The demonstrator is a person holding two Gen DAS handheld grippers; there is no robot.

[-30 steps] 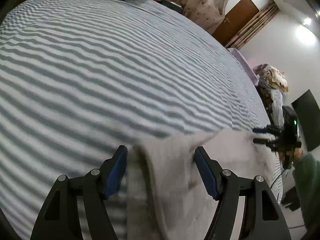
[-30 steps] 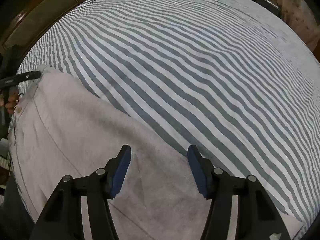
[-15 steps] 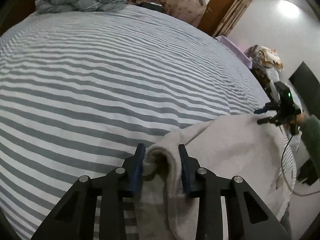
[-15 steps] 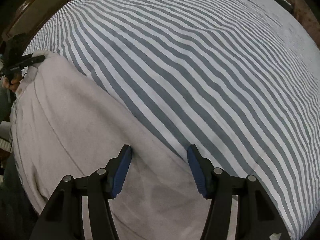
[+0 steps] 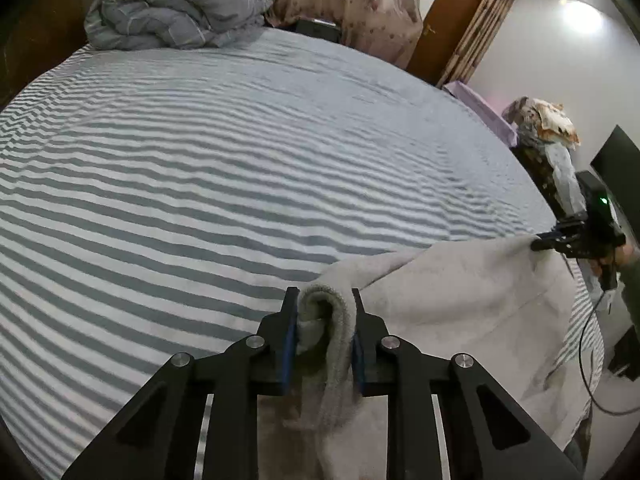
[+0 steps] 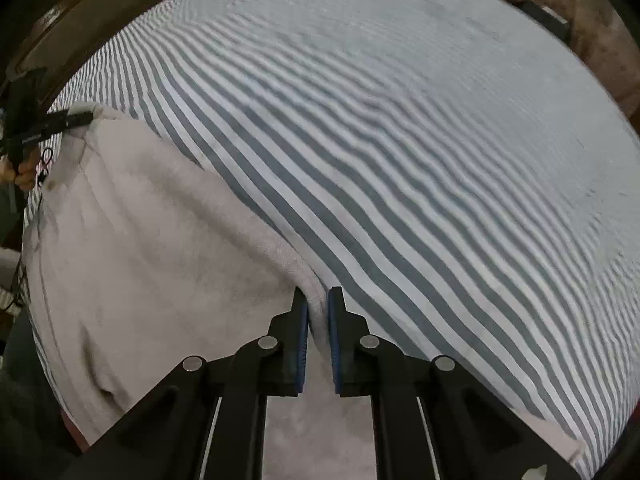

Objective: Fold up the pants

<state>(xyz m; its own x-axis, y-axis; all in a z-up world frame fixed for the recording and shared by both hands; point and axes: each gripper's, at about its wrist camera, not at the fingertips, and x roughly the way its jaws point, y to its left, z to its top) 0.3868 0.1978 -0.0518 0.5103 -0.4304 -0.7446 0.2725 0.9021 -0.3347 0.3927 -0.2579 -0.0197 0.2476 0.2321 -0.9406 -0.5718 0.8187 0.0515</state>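
Beige pants (image 5: 460, 300) lie on striped bed (image 5: 200, 180). Left tongs (image 5: 325, 304) just closed, clamped on thick cuff; right tongs (image 6: 318, 304) also just closed, pinching pants' edge.

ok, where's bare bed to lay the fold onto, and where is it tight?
Free: the grey-and-white striped bedsheet lies bare from the beige pants to the crumpled grey duvet at the head. Crowded: the near edge, where the pants lie with the left gripper and right gripper shut on them.
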